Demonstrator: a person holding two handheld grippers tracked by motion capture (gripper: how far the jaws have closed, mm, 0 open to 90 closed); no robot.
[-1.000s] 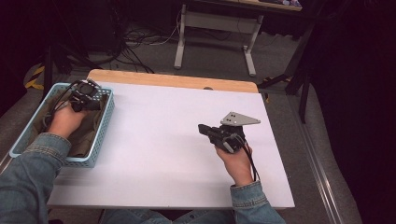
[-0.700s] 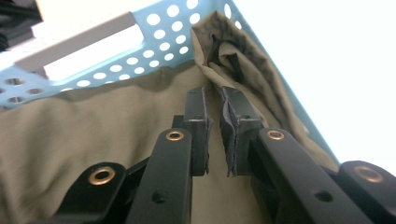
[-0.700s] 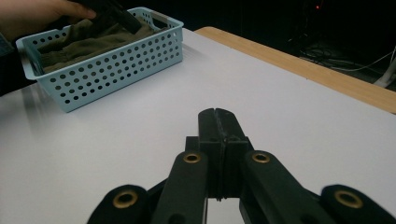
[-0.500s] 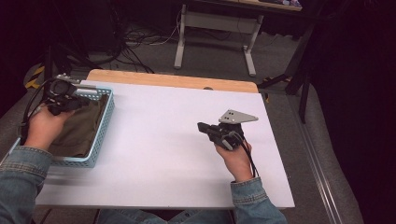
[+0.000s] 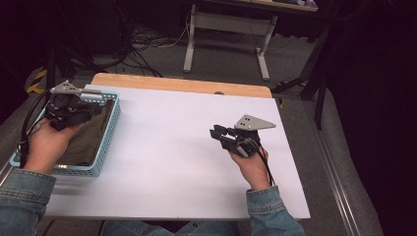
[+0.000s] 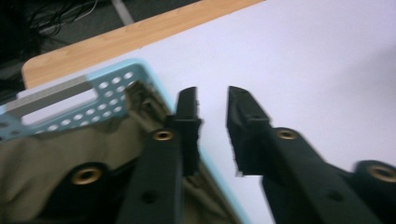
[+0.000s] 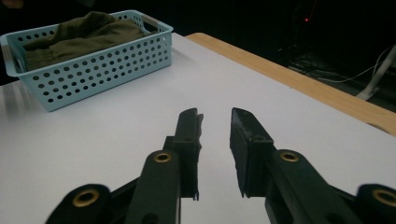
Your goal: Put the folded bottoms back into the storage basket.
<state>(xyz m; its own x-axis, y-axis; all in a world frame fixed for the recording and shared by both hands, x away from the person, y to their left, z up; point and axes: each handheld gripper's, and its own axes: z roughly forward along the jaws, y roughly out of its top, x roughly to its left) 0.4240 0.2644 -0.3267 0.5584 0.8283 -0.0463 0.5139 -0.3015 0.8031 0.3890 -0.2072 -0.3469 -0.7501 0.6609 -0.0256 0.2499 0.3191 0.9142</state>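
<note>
Both pairs of jaws have just been opening, with nothing between them. The left gripper hovers over the far-left basket, where the olive cloth lies bunched: probably soft, light, best pinched at a raised fold. The right gripper idles over the table.

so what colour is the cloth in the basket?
Olive green cloth, lying in the light blue basket; clearest in the right gripper view.

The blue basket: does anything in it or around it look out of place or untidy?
Nothing stands out. The blue basket sits upright at the table's left edge, and the olive cloth lies crumpled inside it, with nothing spilled onto the table.
</note>
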